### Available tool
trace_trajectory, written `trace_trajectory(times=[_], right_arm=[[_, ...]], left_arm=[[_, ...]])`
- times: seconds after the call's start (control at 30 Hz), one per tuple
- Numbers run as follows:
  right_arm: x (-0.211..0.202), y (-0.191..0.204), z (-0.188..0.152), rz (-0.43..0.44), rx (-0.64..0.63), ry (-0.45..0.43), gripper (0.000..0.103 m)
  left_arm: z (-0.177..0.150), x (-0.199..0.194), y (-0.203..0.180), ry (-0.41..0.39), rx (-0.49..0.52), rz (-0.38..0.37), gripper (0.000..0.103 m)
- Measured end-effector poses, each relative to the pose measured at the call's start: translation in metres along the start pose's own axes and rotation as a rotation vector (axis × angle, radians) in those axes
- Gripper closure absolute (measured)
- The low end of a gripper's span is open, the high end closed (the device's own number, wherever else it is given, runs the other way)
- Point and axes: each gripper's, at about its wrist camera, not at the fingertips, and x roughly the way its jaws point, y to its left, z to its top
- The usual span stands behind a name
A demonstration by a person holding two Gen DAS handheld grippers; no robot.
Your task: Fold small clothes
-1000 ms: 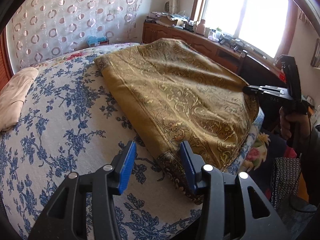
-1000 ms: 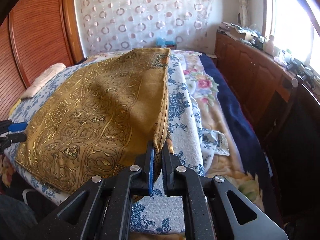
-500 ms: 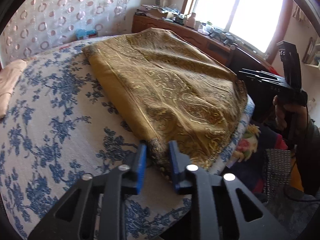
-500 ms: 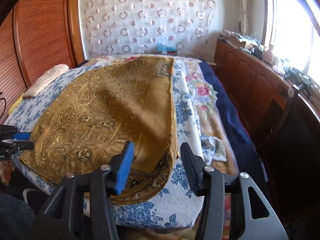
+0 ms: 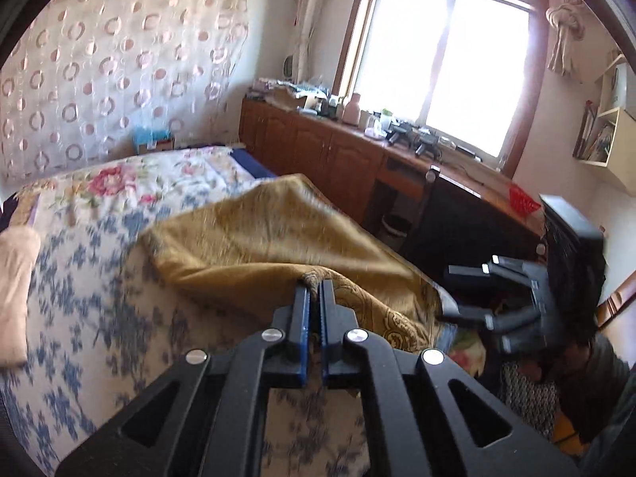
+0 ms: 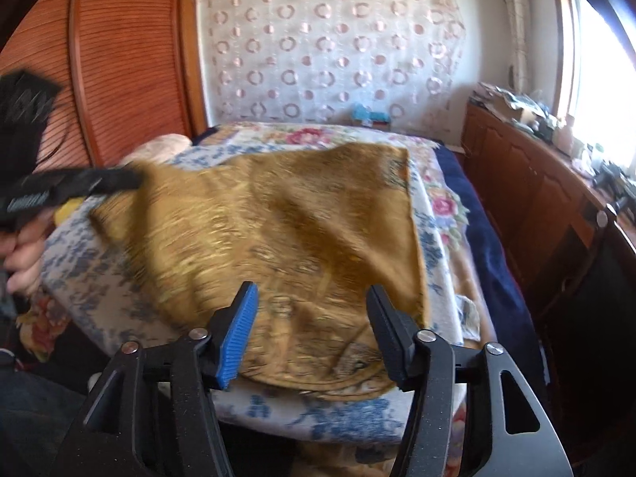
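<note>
A golden patterned cloth lies spread on the bed. My left gripper is shut on its near corner and holds that corner raised, so the cloth tents up from the sheet. In the right wrist view the left gripper pulls the cloth up at the left. My right gripper hovers over the cloth's near edge with its jaws opening; the pads touch nothing. The right gripper also shows at the bed's right edge in the left wrist view.
The bed's blue-flowered sheet surrounds the cloth. A pale pink folded cloth lies at the left. A wooden cabinet with clutter runs under the window, and a dark chair stands beside the bed. A wooden wardrobe door is at the left.
The left gripper shut on the cloth's corner and lifted it. The right gripper let go of its corner, opened wide and drew back.
</note>
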Motion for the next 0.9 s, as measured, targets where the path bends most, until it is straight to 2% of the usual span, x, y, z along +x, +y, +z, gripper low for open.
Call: trace_trajectory(times=[0.2,0.3,0.43,0.53,0.57,0.63,0.67,0.7,0.8,0.9], right_arm=[[-0.012,0.021,0.000,0.047,-0.046,-0.021,0.034],[-0.002,0.027,-0.006,0.060,-0.068,0.007,0.034],[0.029,0.024,-0.018,0.037,-0.064,0.077,0.034],[0.048,0.011,-0.026,-0.023,-0.060,0.122,0.034],[0.051,0.006,-0.027,-0.044,-0.059,0.125,0.039],[0.051,-0.003,-0.027,-0.058,-0.046,0.115,0.060],[0.051,-0.007,-0.026,-0.063,-0.045,0.115,0.076],[0.051,-0.012,-0.023,-0.077,-0.045,0.111,0.087],[0.042,-0.022,-0.007,-0.089,-0.043,0.049,0.095],[0.035,-0.026,0.021,-0.100,-0.059,-0.023,0.096]], left_arm=[[0.015,0.006,-0.003,-0.020,-0.011,0.014,0.102],[0.015,0.005,0.000,-0.030,-0.025,0.019,0.102],[0.016,0.000,0.008,-0.052,-0.054,0.034,0.102],[0.017,-0.006,0.015,-0.064,-0.076,0.036,0.102],[0.016,-0.007,0.017,-0.067,-0.080,0.040,0.102],[0.016,-0.009,0.020,-0.072,-0.084,0.046,0.102],[0.016,-0.008,0.022,-0.073,-0.088,0.048,0.102],[0.016,-0.009,0.023,-0.074,-0.090,0.051,0.102],[0.018,-0.010,0.027,-0.080,-0.082,0.084,0.102],[0.024,-0.010,0.037,-0.089,-0.091,0.108,0.102]])
